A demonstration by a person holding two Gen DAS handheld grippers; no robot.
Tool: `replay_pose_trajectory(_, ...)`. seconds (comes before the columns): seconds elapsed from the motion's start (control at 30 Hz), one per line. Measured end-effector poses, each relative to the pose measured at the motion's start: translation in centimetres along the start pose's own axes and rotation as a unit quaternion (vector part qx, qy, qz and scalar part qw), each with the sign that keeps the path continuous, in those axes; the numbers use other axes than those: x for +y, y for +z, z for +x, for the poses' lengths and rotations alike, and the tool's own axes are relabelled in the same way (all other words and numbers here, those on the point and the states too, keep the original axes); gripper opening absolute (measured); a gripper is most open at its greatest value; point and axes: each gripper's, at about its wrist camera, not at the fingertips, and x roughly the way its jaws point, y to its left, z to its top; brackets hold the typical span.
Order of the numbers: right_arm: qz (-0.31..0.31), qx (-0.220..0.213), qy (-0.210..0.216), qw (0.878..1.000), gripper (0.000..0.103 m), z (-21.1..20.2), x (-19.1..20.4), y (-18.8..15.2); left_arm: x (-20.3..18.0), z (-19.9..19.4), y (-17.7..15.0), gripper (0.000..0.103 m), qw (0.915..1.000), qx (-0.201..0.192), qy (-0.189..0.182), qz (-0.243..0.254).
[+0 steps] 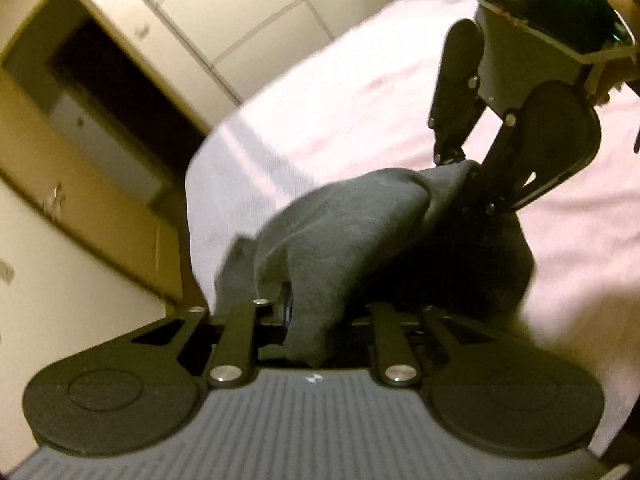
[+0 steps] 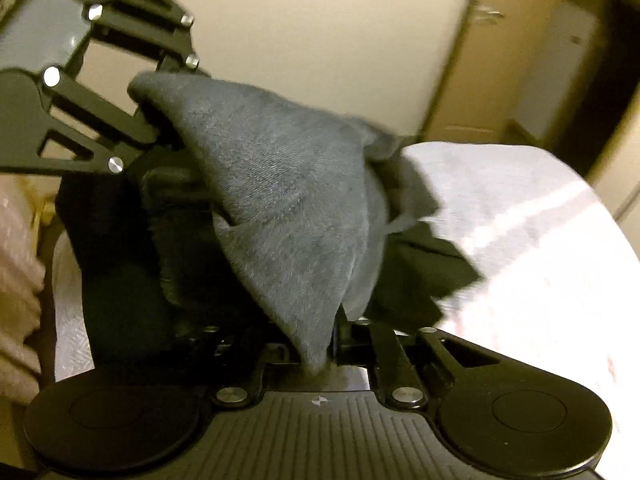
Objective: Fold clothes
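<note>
- The small dark grey knitted garment (image 1: 352,232), soft and limp, hangs between the two tools above the bed with its pale pink sheet (image 1: 360,112). I judge it light and floppy: it drapes into peaks where it is held and sags between them, so it will keep no shape of its own and needs support at two points to stay spread.
- The fabric looks fuzzy rather than slick, so a pinch at an edge or corner should hold. Its best holds are the outer corners, where a single layer or a hem can be taken; the bunched middle would gather several layers at once.
- The left tool (image 1: 296,320) pinches one end of the garment at 6 o'clock in its own view; its fingers are closed in on the cloth, which spills back over the linkage. In the right wrist view it enters from 10 o'clock (image 2: 160,132), tilted down toward the centre.
- The right tool (image 2: 324,354) pinches the other end, the cloth narrowing to a point between its closed fingers at 6 o'clock. In the left wrist view it comes down from 1 o'clock (image 1: 466,166), steeply angled, tips nipping a raised corner.
- The two tools face each other, close together, both held above the bed. The views are motion-blurred.
- Whether the garment is being opened out or brought together into a fold, I cannot tell.
</note>
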Motion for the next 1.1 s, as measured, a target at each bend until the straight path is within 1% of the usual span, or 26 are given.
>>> replay_pose_trajectory(0.07,0.023,-0.013,-0.011,1.000,0.008,-3.2,-2.2,-0.7,-1.2,-1.2,3.0,0.012,0.9996,-0.025,-0.008,0.012)
replay_pose_trajectory(0.13,0.027,-0.021,-0.024,0.999,0.008,-7.0,-3.3,-2.9,-3.1,-2.6,6.0,0.012,0.9983,-0.047,-0.020,0.030)
replay_pose_trajectory(0.2,0.047,-0.024,-0.027,0.998,0.008,-11.0,-4.8,-5.8,-6.2,-4.2,8.9,0.012,0.9963,-0.059,-0.038,0.049)
replay_pose_trajectory(0.3,0.097,-0.025,-0.020,0.995,0.008,-17.2,-6.9,-11.9,-11.7,-6.5,13.3,0.012,0.9925,-0.065,-0.071,0.075)
replay_pose_trajectory(0.37,0.128,-0.024,-0.020,0.991,0.008,-21.1,-8.0,-16.5,-16.6,-8.0,16.4,0.012,0.9890,-0.062,-0.098,0.092)
replay_pose_trajectory(0.43,0.160,-0.018,-0.025,0.987,0.008,-25.0,-9.2,-21.4,-21.0,-8.6,19.0,0.012,0.9846,-0.063,-0.125,0.105)
replay_pose_trajectory(0.53,0.205,0.002,-0.039,0.978,0.008,-31.2,-9.5,-28.7,-28.2,-9.6,23.0,0.012,0.9741,-0.071,-0.171,0.130)
replay_pose_trajectory(0.6,0.237,0.019,-0.048,0.970,0.008,-34.6,-9.7,-32.9,-31.9,-9.9,25.3,0.012,0.9639,-0.079,-0.206,0.149)
replay_pose_trajectory(0.63,0.260,0.021,-0.053,0.964,0.008,-35.5,-10.4,-34.2,-33.4,-10.0,26.6,0.012,0.9574,-0.086,-0.225,0.160)
replay_pose_trajectory(0.73,0.325,0.027,-0.070,0.943,0.008,-38.1,-12.5,-38.2,-35.9,-9.1,30.5,0.013,0.9373,-0.106,-0.276,0.185)
replay_pose_trajectory(0.8,0.368,0.031,-0.081,0.926,0.008,-39.8,-14.0,-40.8,-37.2,-7.5,33.2,0.013,0.9247,-0.118,-0.304,0.197)
replay_pose_trajectory(0.87,0.410,0.035,-0.092,0.907,0.008,-41.6,-15.4,-43.4,-38.7,-4.6,36.2,0.014,0.9145,-0.126,-0.329,0.199)
replay_pose_trajectory(0.93,0.451,0.039,-0.103,0.886,0.009,-43.3,-16.8,-46.1,-39.9,-0.7,39.5,0.014,0.9050,-0.126,-0.357,0.194)
replay_pose_trajectory(1.0,0.491,0.043,-0.113,0.863,0.010,-45.1,-18.3,-48.7,-41.3,3.1,42.5,0.019,0.9022,-0.125,-0.366,0.191)
replay_pose_trajectory(1.07,0.530,0.046,-0.123,0.838,0.010,-46.8,-19.7,-51.3,-43.0,7.5,45.3,0.030,0.9062,-0.115,-0.366,0.178)
replay_pose_trajectory(1.1,0.545,0.051,-0.130,0.826,0.011,-47.0,-21.4,-52.7,-43.4,9.4,46.4,0.033,0.9080,-0.108,-0.368,0.169)
